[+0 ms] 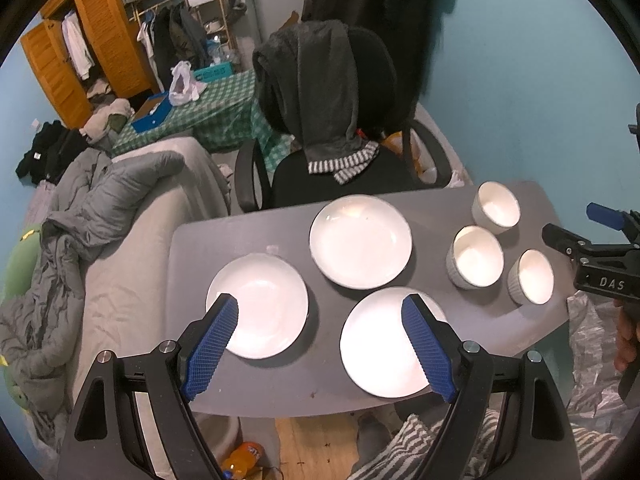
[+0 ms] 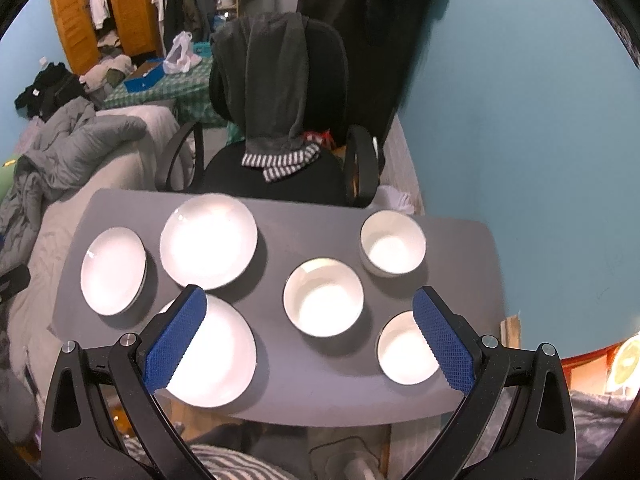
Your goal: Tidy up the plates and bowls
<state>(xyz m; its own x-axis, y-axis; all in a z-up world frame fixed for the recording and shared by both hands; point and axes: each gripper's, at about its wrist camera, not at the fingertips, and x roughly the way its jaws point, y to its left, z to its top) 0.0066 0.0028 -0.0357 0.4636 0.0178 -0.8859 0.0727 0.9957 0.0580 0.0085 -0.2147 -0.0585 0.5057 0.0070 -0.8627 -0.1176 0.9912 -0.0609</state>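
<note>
We take the middle bowl [image 2: 323, 298] as our landmark on the grey desk [image 2: 280, 392]. Beyond it toward the chair [image 2: 280, 92] sits the far bowl [image 2: 393, 249], and nearer us, to its right, the near bowl [image 2: 404, 350]; all three stand upright and apart from each other. To the left of the middle bowl lie three white plates, none touching: the far plate [image 2: 209, 240], the near plate [image 2: 216, 352], and the left plate [image 2: 113, 271] farthest away from the bowl, by the desk's left edge.

Our right gripper [image 2: 310, 334] hangs above the desk's near edge, tilted down toward the middle bowl, its blue-padded jaws spread wide and holding nothing; in its own view the left pad overlaps the near plate and the right pad overlaps the near bowl, though we cannot tell whether it touches either one.

Our left gripper [image 1: 320, 344] hovers well to the left of the middle bowl, likewise pointed down and forward, jaws released and empty, one pad seen over the left plate and the other over the near plate. In the left wrist view the right gripper shows at the right edge, held by a hand [image 1: 628, 340].
</note>
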